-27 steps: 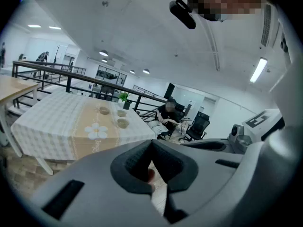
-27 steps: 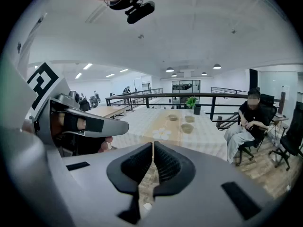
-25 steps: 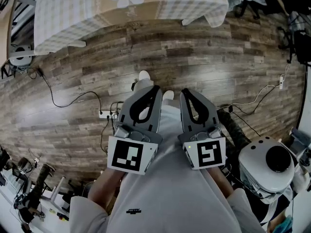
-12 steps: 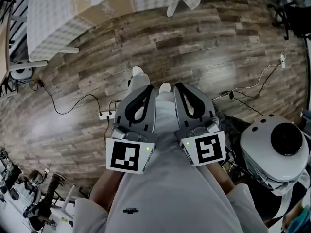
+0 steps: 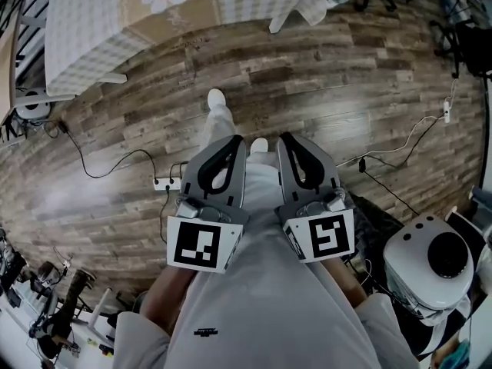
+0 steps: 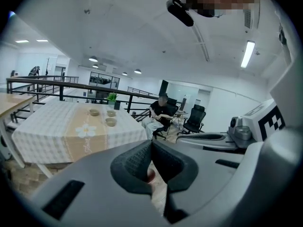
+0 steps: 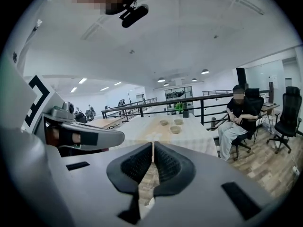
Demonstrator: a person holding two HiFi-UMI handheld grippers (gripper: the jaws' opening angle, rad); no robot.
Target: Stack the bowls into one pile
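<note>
bowls (image 7: 175, 129) on table (image 7: 195, 139); floor (image 5: 323, 91) ahead

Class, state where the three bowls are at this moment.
In the left gripper view the bowls sit unstacked on the far part of the checked table, near the potted plant, left of the seated person.

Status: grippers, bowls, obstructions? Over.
Left hand-held gripper, right hand-held gripper shut, empty. Three bowls apart on table, unstacked. Seated person beside table.

Grey left claw (image 5: 239, 140) and right claw (image 5: 285, 137) bear black-white marker cubes (image 5: 201, 244) (white shirt (image 5: 265, 298)).
</note>
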